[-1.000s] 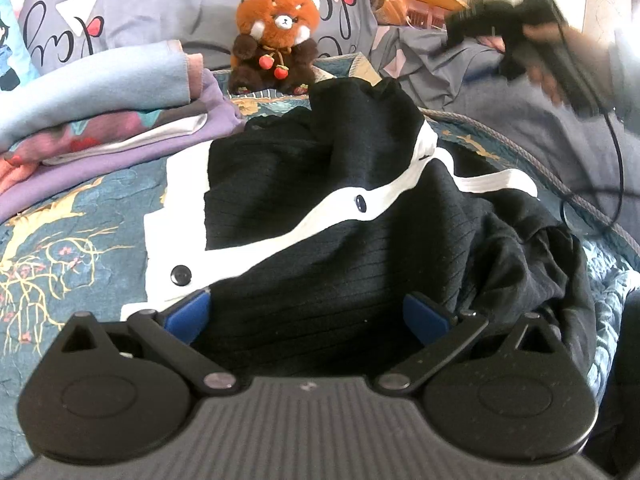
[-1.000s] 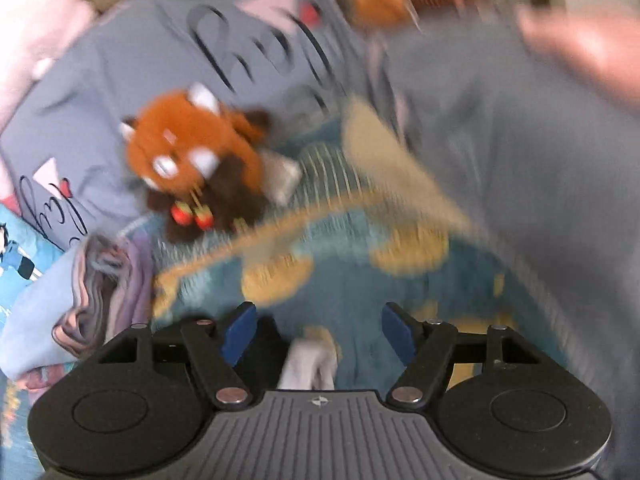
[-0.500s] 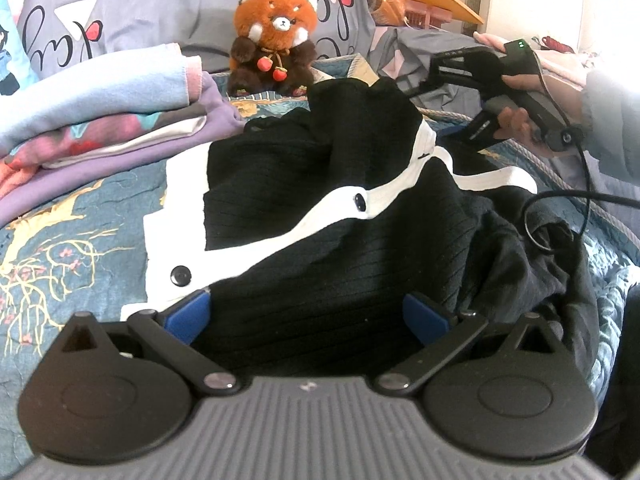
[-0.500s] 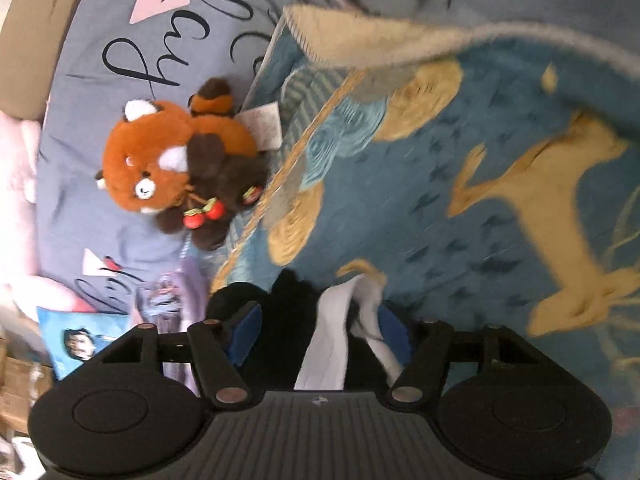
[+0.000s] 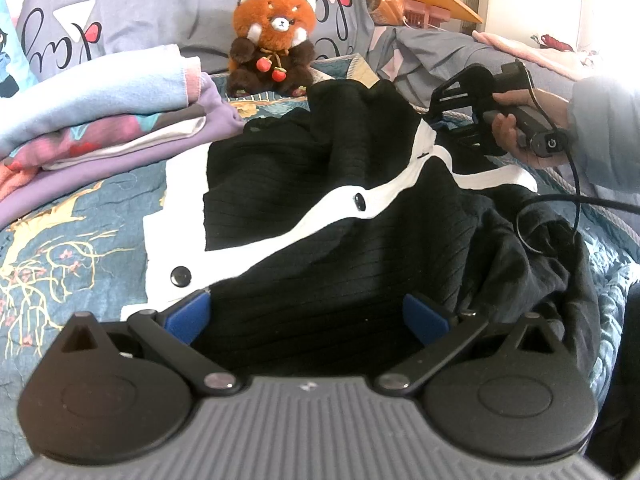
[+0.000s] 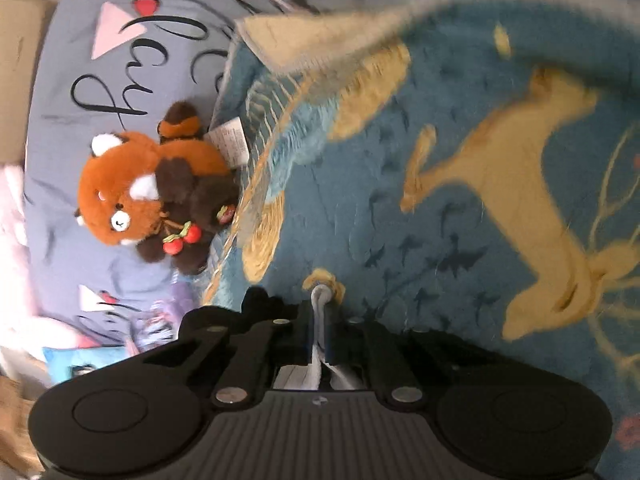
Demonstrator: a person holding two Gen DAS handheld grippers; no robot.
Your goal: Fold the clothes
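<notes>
A black ribbed cardigan [image 5: 340, 232] with a white button band and black buttons lies crumpled on the blue patterned bedspread [image 5: 72, 248]. My left gripper [image 5: 306, 316] is open, its blue pads just above the cardigan's near hem, holding nothing. My right gripper [image 6: 319, 332] is shut on the cardigan's white trim [image 6: 319, 312]. In the left wrist view it [image 5: 452, 120] sits at the cardigan's far right corner, by the white band.
A stack of folded clothes [image 5: 104, 116] lies at the left. A red panda plush [image 5: 276, 40] sits at the back against grey pillows [image 5: 160, 4]. A grey duvet [image 5: 440, 56] is bunched at the back right. A black cable [image 5: 576, 200] trails from the right gripper.
My right gripper has come down to the cardigan's far corner and closed on the white trim. My left gripper has stayed open and still.
</notes>
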